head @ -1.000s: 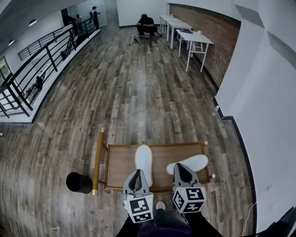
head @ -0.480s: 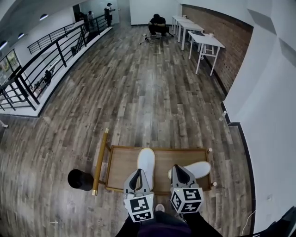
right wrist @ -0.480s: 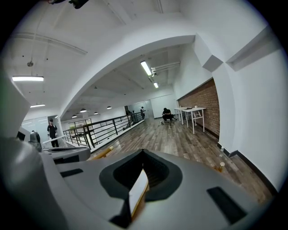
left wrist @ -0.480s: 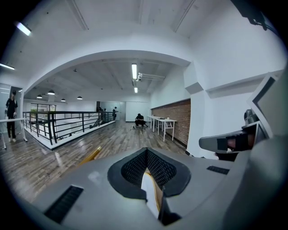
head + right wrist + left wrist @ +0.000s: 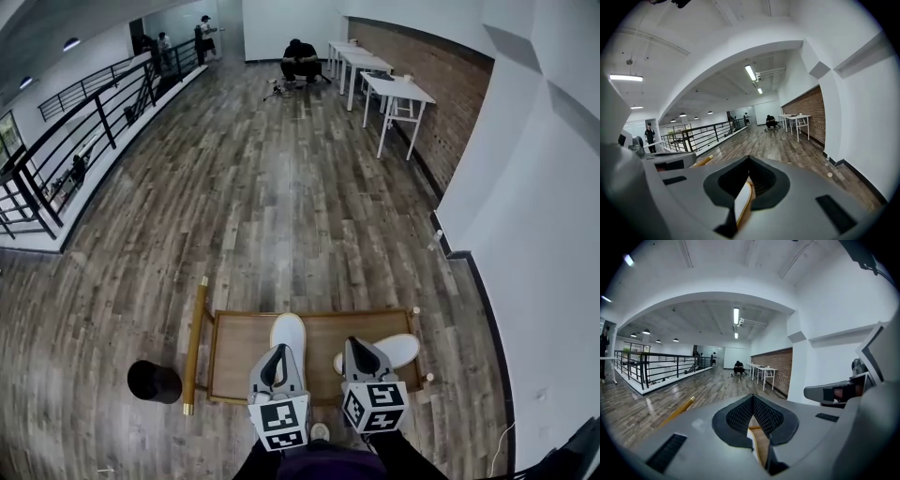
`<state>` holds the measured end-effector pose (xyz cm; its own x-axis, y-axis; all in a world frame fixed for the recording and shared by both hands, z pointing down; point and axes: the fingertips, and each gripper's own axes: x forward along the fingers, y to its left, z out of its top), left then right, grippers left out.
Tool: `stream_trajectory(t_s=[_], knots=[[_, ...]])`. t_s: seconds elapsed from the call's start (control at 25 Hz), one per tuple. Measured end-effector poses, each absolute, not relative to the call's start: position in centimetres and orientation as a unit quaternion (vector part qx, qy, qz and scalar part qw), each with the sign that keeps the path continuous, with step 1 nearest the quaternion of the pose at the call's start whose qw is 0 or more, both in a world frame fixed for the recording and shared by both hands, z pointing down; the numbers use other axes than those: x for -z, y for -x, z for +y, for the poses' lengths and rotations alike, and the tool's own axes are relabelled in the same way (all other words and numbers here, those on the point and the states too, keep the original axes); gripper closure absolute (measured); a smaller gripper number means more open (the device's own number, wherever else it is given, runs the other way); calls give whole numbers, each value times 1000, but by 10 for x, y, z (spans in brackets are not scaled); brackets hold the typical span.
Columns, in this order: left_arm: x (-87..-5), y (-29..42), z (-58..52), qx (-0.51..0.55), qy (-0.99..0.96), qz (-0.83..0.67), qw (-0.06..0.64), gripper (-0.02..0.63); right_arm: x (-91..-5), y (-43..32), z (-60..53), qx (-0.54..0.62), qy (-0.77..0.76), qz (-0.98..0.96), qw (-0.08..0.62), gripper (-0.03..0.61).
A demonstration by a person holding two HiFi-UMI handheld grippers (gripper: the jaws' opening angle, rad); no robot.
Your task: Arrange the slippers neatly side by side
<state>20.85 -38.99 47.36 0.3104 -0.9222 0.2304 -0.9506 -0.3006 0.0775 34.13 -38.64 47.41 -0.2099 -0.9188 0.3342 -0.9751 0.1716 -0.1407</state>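
Two white slippers lie on a low wooden table (image 5: pixel 242 339). The left slipper (image 5: pixel 288 335) points straight away from me. The right slipper (image 5: pixel 396 350) lies slanted, toe out to the right, apart from the first. My left gripper (image 5: pixel 278 356) hovers over the heel of the left slipper, shut, with nothing in it. My right gripper (image 5: pixel 358 349) hangs over the inner end of the right slipper, also shut and empty. In the left gripper view the pads of the left gripper (image 5: pixel 752 398) meet, with a slipper edge (image 5: pixel 753 443) below. Under the right gripper (image 5: pixel 749 163) shows a slipper edge (image 5: pixel 743 199).
A gold bar (image 5: pixel 195 342) runs along the table's left side, with a black round bin (image 5: pixel 155 382) beside it. A white wall (image 5: pixel 534 281) rises at the right. Wood floor stretches ahead to white tables (image 5: pixel 394 94), a crouching person (image 5: pixel 302 56) and a black railing (image 5: pixel 84 141).
The head view has shifted, so the table sits slightly lower in the picture. Both grippers stay shut at the table's near edge, and the slippers have not moved.
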Motion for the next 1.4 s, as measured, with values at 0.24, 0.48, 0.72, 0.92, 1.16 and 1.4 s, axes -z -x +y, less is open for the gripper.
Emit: stream_trajectory(t_s=[0.24, 0.48, 0.72, 0.92, 1.16, 1.4], knots=[[-477, -210, -398, -72, -808, -575, 107, 612, -492, -377, -394, -217, -654, -723, 60, 580], [-483, -207, -405, -78, -807, -574, 112, 612, -550, -489, -391, -352, -713, -606, 19, 540], [-490, -207, -410, -85, -806, -575, 114, 612, -638, -541, -367, -533, -700, -476, 0, 472], [-489, -210, -417, -93, -807, -572, 112, 612, -680, -541, -360, -621, -677, -395, -4, 453], [-491, -207, -421, -97, -806, -573, 110, 612, -704, -543, -365, -650, -671, -357, 14, 453], [-491, -202, -424, -106, -804, -575, 106, 612, -724, -534, -369, -678, -658, -328, 28, 454]])
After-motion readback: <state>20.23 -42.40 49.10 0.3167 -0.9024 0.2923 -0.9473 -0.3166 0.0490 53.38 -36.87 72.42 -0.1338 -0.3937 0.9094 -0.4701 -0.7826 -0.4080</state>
